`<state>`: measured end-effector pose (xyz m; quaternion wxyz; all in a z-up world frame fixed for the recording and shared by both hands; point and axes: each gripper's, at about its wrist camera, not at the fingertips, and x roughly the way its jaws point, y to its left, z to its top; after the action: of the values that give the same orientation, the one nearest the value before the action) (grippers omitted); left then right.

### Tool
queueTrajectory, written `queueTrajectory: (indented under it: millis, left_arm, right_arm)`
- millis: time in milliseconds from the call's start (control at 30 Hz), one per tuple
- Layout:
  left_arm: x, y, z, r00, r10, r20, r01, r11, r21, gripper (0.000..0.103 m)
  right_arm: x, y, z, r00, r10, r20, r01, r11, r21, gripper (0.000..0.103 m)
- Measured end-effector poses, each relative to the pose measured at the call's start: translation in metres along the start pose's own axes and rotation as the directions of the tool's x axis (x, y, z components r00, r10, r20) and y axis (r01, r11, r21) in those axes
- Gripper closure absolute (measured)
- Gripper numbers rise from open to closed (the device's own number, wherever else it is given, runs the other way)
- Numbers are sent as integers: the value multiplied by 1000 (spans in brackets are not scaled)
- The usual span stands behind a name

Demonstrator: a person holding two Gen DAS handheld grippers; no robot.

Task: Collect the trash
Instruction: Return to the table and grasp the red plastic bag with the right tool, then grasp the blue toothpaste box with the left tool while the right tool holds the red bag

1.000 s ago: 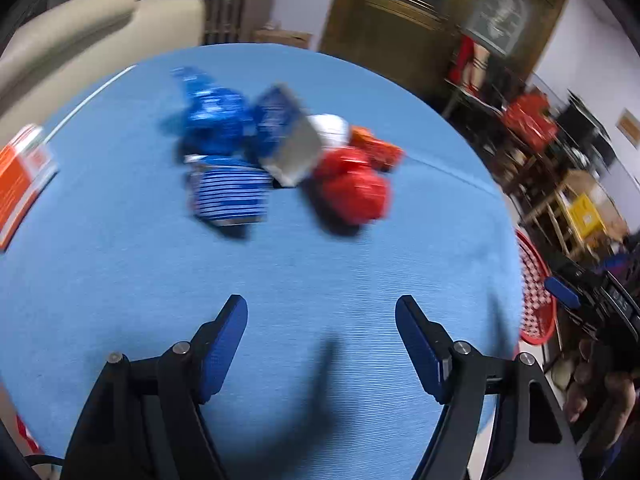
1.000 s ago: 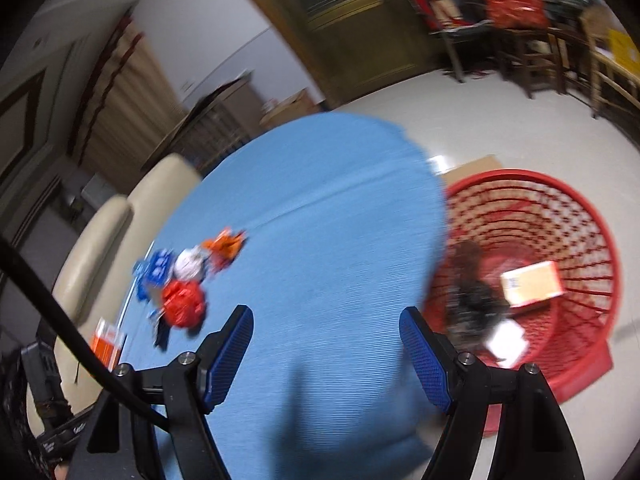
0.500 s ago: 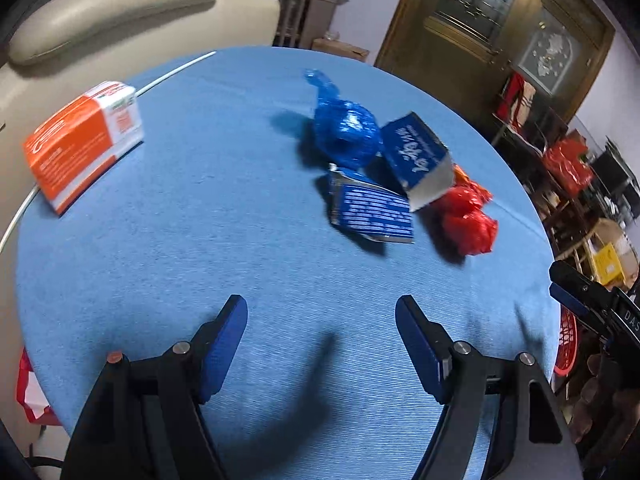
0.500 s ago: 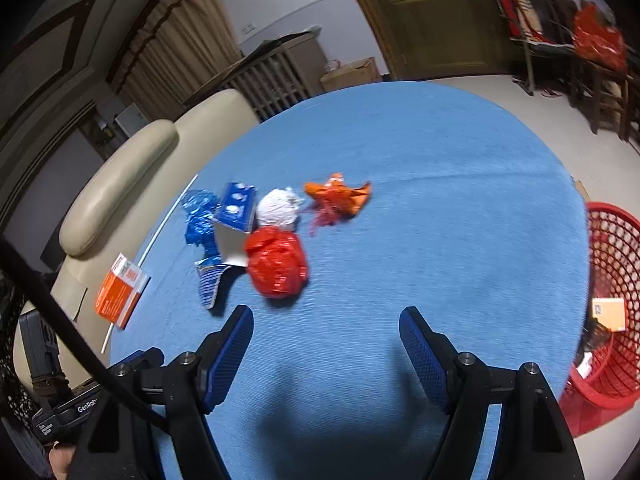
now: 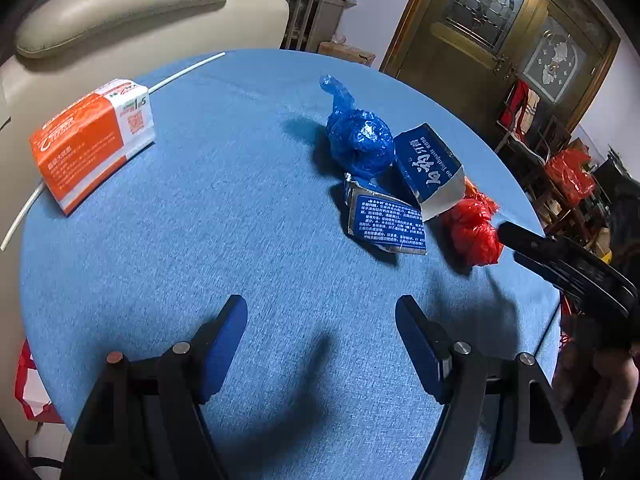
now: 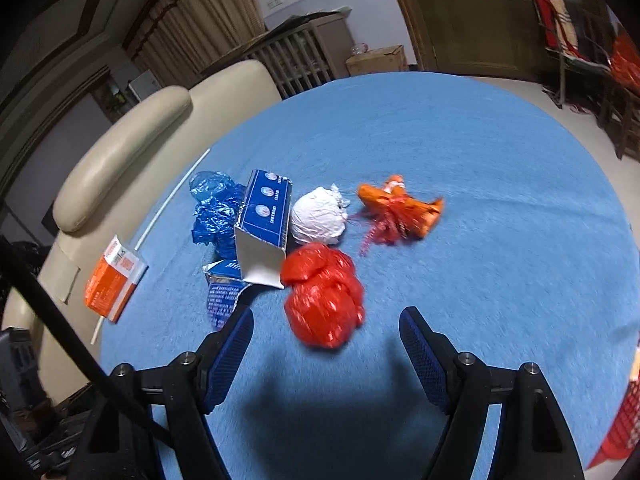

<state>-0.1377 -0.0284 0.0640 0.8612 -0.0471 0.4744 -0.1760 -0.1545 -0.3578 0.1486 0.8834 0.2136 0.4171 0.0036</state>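
Both grippers wide and empty; right gripper (image 6: 326, 330) is nearly at the red bag (image 6: 322, 294), which looks slippery and might squirt out.

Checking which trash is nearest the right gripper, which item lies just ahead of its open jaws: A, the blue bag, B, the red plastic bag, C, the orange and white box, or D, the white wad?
B: the red plastic bag lies just ahead of the right gripper.
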Motion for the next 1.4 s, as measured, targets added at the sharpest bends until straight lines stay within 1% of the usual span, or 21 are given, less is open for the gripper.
queueTrajectory:
  millis: [167,200,233,267,300,333,467,567,733,800,1000,1100,1133,1167,1200,1300,1400]
  left_arm:
    - [3,-4,7,1000,3,2,-3,1000,3,26]
    - [4,-5,9,1000,5,2,-5,1000,4,26]
    - [6,-6,11,1000,6,3,-6,1000,6,26]
    - [7,-7,12,1000,8,3,-8,1000,8,26]
    - [10,-8,15,1000,9,2,-9,1000,11,26]
    - [12,-10,18,1000,7,1,-7,1000,14,26]
    - [25,-21,30,1000,-5,-9,5,999,41,26]
    - [41,-33,40,1000,-9,-23,11,997,74,26]
    - [69,-53,54,998,17,-58,-8,988,154,25]
    - [77,-59,59,997,21,-68,-9,984,180,25]
    - [97,-69,70,992,60,-107,-32,969,245,23]
    - [107,-71,73,989,62,-133,-26,966,257,23]
    - [109,-70,74,989,57,-137,-21,967,254,24]
    - [108,-69,75,991,57,-120,-24,966,257,30]
    - [106,-70,74,992,56,-114,-23,963,270,32]
    - [102,-68,73,993,50,-109,-19,963,269,36]
    - [87,-61,65,995,51,-88,-28,968,248,36]
  right_arm:
    - [26,6,9,999,-21,-32,20,999,-25,25]
    - [30,7,9,999,-20,-40,19,999,-32,26]
    - [33,8,9,999,-20,-43,18,999,-43,45]
    - [36,10,8,998,-29,-49,26,998,-58,58]
    - [38,11,8,998,-34,-59,30,997,-71,59]
    - [36,11,7,998,-29,-51,25,997,-73,60]
    - [25,4,0,999,-17,-42,14,997,-70,61]
    - [13,-7,-9,1000,-7,-30,6,999,-44,61]
    - [-6,-21,-21,1000,11,-11,-11,1000,-8,61]
    - [-10,-20,-23,1000,21,-7,-21,1000,-5,61]
    - [-20,-19,-24,999,48,9,-48,999,-4,61]
    - [-18,-20,-24,998,56,8,-56,998,2,61]
    - [-18,-20,-25,998,57,8,-57,998,3,61]
    - [-18,-20,-26,998,59,8,-59,998,5,61]
    - [-18,-20,-26,998,60,9,-60,998,6,61]
    - [-20,-22,-27,998,60,14,-60,998,11,61]
    - [-24,-21,-27,998,59,21,-60,998,12,61]
